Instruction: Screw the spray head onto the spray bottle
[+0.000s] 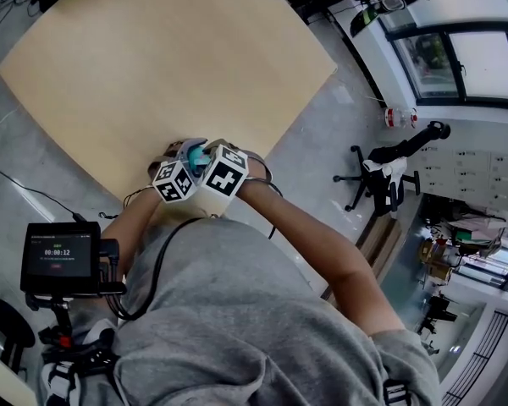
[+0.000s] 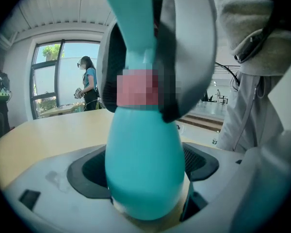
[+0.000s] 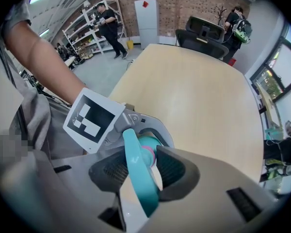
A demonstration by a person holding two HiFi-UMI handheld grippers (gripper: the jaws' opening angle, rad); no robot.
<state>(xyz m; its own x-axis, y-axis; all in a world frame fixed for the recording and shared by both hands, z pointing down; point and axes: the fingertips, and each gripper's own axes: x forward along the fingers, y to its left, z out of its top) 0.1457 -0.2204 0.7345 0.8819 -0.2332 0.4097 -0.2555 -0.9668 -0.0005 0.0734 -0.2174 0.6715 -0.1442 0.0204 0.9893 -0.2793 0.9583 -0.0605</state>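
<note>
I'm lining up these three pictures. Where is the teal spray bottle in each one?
Head view: teal spray bottle just left of centre, at the table's near edge.
Left gripper view: bottle fills the lower middle; table behind, left.
Right gripper view: mainly its spray head shows, bottom centre; table above.
Shared landmark: the pale wooden table.

I count one bottle (image 2: 143, 144), one spray head (image 3: 136, 154), two grippers, left gripper (image 2: 144, 178) and right gripper (image 3: 143, 174), one table (image 1: 152, 66), and one chair (image 1: 377, 176) at three o'clock.
</note>
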